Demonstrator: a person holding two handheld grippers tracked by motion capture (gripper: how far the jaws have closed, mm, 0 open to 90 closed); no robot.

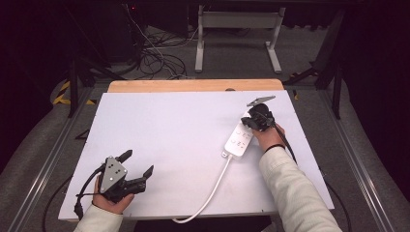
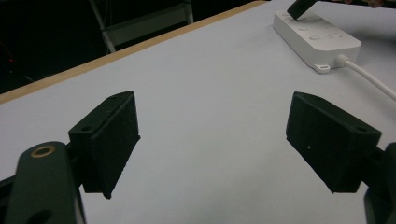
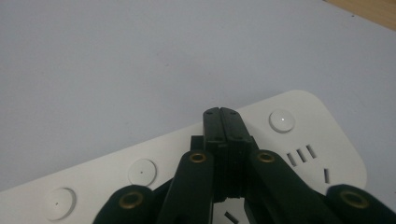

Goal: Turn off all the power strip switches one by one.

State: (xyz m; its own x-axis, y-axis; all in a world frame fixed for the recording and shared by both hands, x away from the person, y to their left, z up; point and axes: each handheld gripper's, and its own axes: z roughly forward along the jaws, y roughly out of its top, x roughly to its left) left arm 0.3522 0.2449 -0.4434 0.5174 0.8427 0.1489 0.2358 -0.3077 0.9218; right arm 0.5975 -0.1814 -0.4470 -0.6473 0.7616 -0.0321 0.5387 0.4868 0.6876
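Forearms in pale sleeves reach in from the bottom of the high view, and we hold a gripper in each hand over the white table top [image 1: 183, 125]. Our left gripper [image 1: 140, 163] sits near the front left corner, its jaws spread apart with nothing between them. Our right gripper [image 1: 252, 117] is on the far right side, pointing down at the far end of the white power strip [image 1: 239, 139], which lies on the right half of the table. The strip's white cable [image 1: 212, 186] runs from its near end toward the front edge. A wooden board edge [image 1: 193, 85] shows beyond the white surface.

From the left gripper view we see our left gripper [image 2: 212, 140] with both black jaws wide apart above the bare white table top [image 2: 205, 93]. The power strip [image 2: 317, 39] lies well apart at upper right, with a black tip of the other gripper resting on its far end, and its cable [image 2: 369, 77] leaves toward the right.

From the right gripper view our right gripper [image 3: 221, 113] has its jaws pressed together with no gap. They lie over the top face of the power strip [image 3: 299, 135], between two of its round buttons [image 3: 282, 120]; whether the tips touch the strip we cannot tell
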